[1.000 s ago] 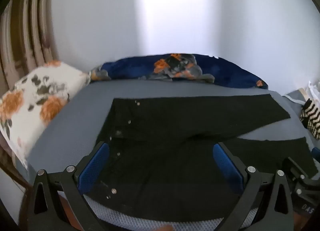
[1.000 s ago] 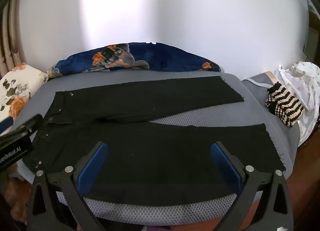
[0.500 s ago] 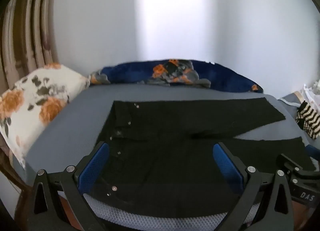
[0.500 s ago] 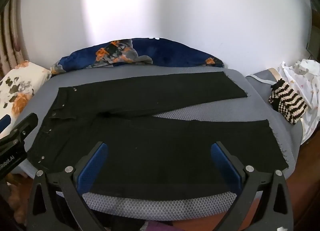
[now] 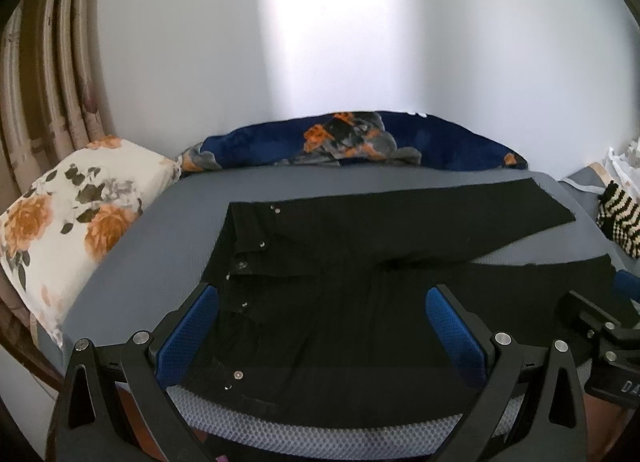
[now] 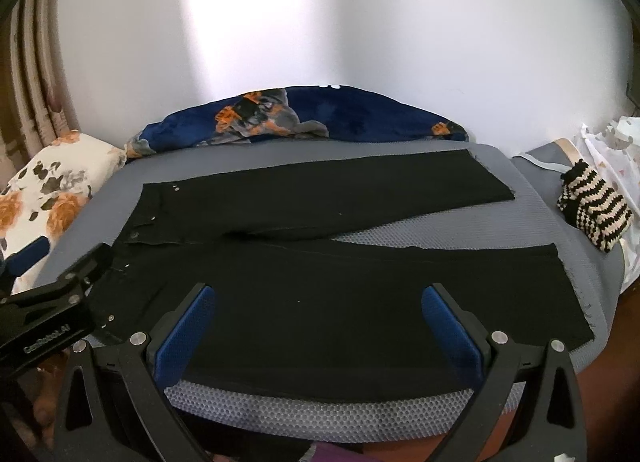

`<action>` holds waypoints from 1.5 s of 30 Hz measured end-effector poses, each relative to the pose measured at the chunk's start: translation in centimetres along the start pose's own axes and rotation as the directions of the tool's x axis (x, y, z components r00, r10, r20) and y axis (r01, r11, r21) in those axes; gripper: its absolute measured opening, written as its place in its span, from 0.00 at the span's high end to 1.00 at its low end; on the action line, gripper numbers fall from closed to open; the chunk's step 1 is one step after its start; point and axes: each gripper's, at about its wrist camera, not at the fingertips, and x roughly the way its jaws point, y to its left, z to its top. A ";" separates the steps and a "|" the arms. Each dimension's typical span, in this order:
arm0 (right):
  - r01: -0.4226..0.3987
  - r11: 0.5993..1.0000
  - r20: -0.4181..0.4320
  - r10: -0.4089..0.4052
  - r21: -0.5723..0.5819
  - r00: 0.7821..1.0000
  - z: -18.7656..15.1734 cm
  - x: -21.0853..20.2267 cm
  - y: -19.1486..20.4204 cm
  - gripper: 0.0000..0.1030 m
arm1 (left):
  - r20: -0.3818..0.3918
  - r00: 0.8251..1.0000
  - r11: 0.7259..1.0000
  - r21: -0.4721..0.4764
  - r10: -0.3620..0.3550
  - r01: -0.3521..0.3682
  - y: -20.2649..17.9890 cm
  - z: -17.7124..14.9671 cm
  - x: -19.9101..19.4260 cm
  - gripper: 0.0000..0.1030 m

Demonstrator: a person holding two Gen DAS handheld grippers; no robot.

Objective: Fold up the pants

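Observation:
Black pants [image 5: 340, 262] lie flat on a grey mattress [image 5: 176, 222], waistband to the left, both legs spread apart to the right. They also show in the right wrist view [image 6: 320, 282]. My left gripper [image 5: 320, 326] is open and empty, hovering above the near edge over the waist and hip area. My right gripper [image 6: 316, 326] is open and empty, above the near leg at the front edge. Each gripper's body shows at the side of the other's view.
A floral pillow [image 5: 60, 230] lies at the left end of the mattress. A navy floral blanket [image 5: 352, 142] runs along the white wall. A striped knit item [image 6: 592, 214] and white cloth [image 6: 616, 150] lie at the right. Curtains [image 5: 48, 82] hang at left.
Both grippers have pulled back and risen slightly from the bed; the pants look smaller and lower in both views. The pants have not moved.

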 end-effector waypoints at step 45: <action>-0.062 0.997 -0.039 0.060 -0.050 0.997 2.9 3.5 4.5 0.08 | -0.246 0.969 0.999 0.031 -0.003 0.011 7.2 3.5 12.8 0.00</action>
